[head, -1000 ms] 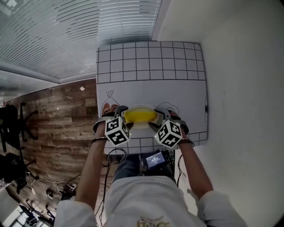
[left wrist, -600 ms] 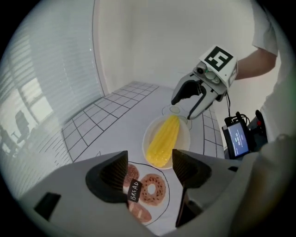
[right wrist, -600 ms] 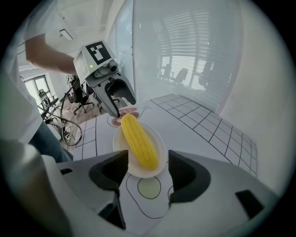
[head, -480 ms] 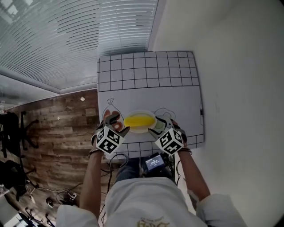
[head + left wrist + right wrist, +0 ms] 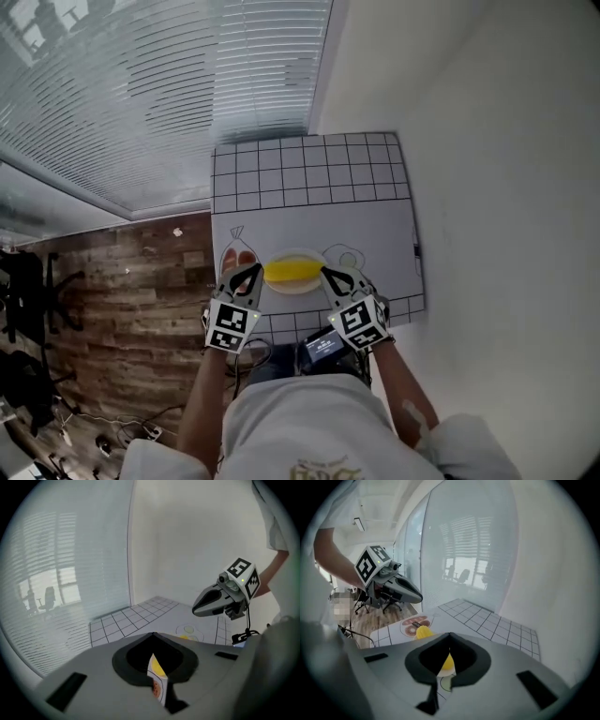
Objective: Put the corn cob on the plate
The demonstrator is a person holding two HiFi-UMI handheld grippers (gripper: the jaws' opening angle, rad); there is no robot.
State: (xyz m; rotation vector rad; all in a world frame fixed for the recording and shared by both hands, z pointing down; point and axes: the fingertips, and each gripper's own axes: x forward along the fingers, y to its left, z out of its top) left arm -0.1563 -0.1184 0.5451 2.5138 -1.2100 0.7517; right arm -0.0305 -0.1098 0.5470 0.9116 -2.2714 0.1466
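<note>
The yellow corn cob [image 5: 293, 272] lies across the small white plate [image 5: 294, 288] near the table's front edge. My left gripper [image 5: 255, 270] hangs above the table just left of the cob, its jaws shut with nothing in them. Just right of the cob, my right gripper [image 5: 325, 272] is shut and empty too. In the left gripper view the closed tips [image 5: 153, 633] hide most of the cob [image 5: 158, 667], and the right gripper [image 5: 197, 611] floats beyond. The right gripper view shows the cob's end [image 5: 423, 631] past its own closed tips [image 5: 450, 634].
A white mat [image 5: 309, 178] with a black grid and printed food outlines covers the table. A wall runs along its right side, window blinds [image 5: 169, 84] at the far left. A small screen device [image 5: 325, 345] sits at the person's lap. Wood floor [image 5: 131, 281] lies to the left.
Both grippers have risen and drawn back from the ends of the cob toward the person, and their jaws have gone from open to shut. The cob stays on the plate.
</note>
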